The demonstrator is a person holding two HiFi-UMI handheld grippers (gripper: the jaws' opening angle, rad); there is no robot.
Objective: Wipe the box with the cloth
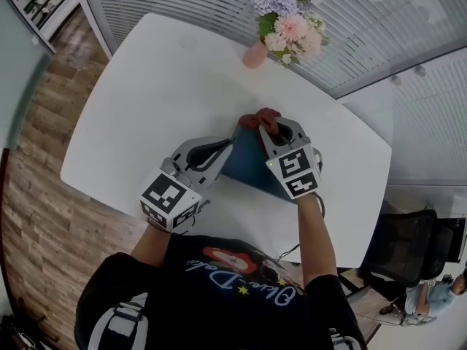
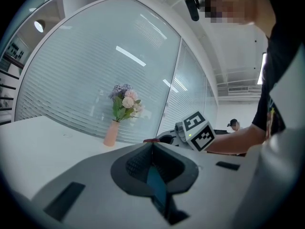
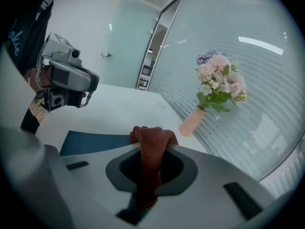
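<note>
Box [image 1: 252, 165] on the bench [image 1: 146, 86], your left claw [image 1: 223, 148] clamped on its left edge. Right claw [image 1: 279, 131] pinches the cloth [image 1: 261, 117] at box's far end; box runs back toward you

No legible txt; cursive print on person's shirt [image 1: 241, 286] too distorted to read.

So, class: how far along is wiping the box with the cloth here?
Done: left gripper shut on the flat dark-teal box, right gripper shut on the rust-red woven cloth. In hand: cloth sits at the box's far edge. Left: wiping across the box's top.
</note>
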